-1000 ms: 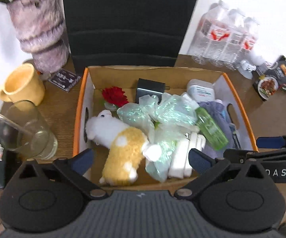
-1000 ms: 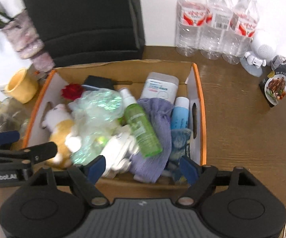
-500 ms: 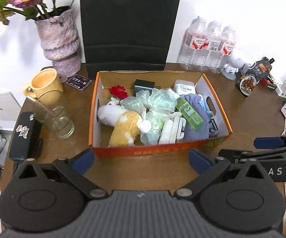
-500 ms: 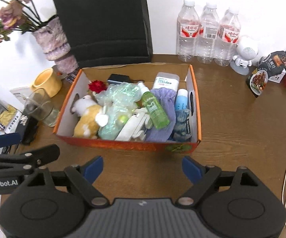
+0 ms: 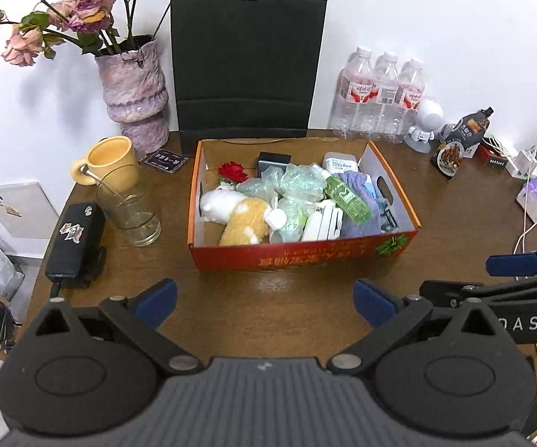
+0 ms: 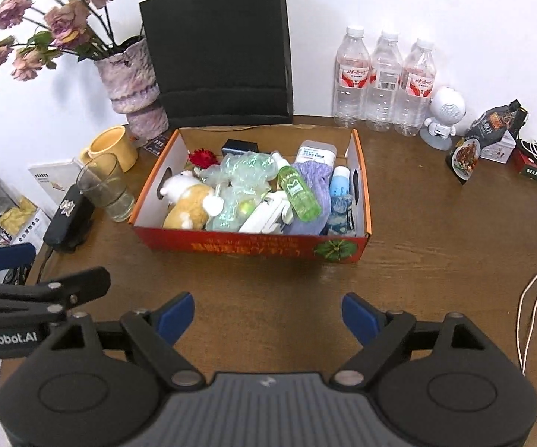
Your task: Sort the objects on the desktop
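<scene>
An orange-edged cardboard box [image 5: 298,259] [image 6: 253,247] stands mid-table, full of items: a white and tan plush toy [image 5: 236,214] [image 6: 186,201], crumpled clear bags [image 5: 298,184], a green spray bottle [image 5: 344,197] [image 6: 298,193], a purple cloth [image 6: 311,182], a red fabric flower [image 5: 233,171], a white folded device [image 5: 324,219] and a blue tube [image 6: 339,186]. My left gripper [image 5: 264,300] hovers open in front of the box, well back from it. My right gripper [image 6: 268,314] is open too, held to the right of the left one. Both hold nothing.
Left of the box stand a glass with a straw [image 5: 130,208], a yellow mug [image 5: 108,160], a black case [image 5: 76,238] and a purple flower vase [image 5: 134,93]. A black paper bag [image 5: 246,70] is behind. Water bottles [image 6: 384,85], a white robot figure [image 6: 443,115], snack packs and cables sit right.
Both grippers have pulled back and up from right over the box, so the whole table now shows. Both stay open and empty.
</scene>
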Tool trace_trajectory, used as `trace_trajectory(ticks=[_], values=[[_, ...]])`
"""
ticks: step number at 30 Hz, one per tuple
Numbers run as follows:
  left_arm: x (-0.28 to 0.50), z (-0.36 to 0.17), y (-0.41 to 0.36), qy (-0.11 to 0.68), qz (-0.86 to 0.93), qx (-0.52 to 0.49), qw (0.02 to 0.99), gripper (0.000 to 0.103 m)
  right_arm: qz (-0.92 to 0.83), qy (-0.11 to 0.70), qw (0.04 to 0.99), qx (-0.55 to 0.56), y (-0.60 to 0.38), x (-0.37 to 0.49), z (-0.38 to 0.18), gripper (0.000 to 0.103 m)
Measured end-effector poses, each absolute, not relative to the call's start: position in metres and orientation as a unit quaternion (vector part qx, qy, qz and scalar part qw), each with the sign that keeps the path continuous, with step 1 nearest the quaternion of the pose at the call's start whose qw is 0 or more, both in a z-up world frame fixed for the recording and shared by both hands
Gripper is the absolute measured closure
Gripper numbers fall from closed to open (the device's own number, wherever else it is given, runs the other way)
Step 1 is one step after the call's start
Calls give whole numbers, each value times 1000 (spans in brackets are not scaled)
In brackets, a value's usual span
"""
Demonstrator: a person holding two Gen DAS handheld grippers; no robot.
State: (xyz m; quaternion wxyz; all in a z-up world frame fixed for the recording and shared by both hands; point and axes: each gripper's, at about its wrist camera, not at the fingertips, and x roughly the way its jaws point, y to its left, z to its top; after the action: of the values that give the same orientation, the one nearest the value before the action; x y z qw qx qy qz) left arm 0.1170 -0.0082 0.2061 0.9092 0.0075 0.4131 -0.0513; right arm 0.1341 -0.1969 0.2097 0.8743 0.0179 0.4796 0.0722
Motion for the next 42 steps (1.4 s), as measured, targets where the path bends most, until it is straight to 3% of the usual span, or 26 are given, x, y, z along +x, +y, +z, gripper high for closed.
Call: trace_trajectory(ticks=[6, 11, 17, 24, 31, 36, 38, 42], values=[[75, 184, -5, 348, -42, 20, 936, 0, 87, 412, 907, 12, -191, 89, 183, 14], [38, 124, 3, 280, -19, 26, 959, 0, 80, 371, 925, 9, -189, 50, 111, 12], [25, 66, 6, 292, -18, 17, 956, 0, 59, 355, 933, 14, -192, 23, 49, 12], [16, 10, 6, 314, -23, 13, 949, 0, 47, 348, 936, 34, -200, 21, 16, 12], [23, -5, -3, 335, -17, 26, 942, 0, 44, 352, 935, -22, -192, 26, 2, 12], [25, -6, -5, 339, -22, 20, 940, 0, 42, 349, 936, -13, -193, 29, -3, 7], [24, -7, -6, 337, -24, 21, 941, 0, 42, 347, 937, -11, -193, 30, -4, 0], [26, -6, -7, 339, -24, 17, 941, 0, 42, 344, 938, -7, -193, 32, -7, 0]])
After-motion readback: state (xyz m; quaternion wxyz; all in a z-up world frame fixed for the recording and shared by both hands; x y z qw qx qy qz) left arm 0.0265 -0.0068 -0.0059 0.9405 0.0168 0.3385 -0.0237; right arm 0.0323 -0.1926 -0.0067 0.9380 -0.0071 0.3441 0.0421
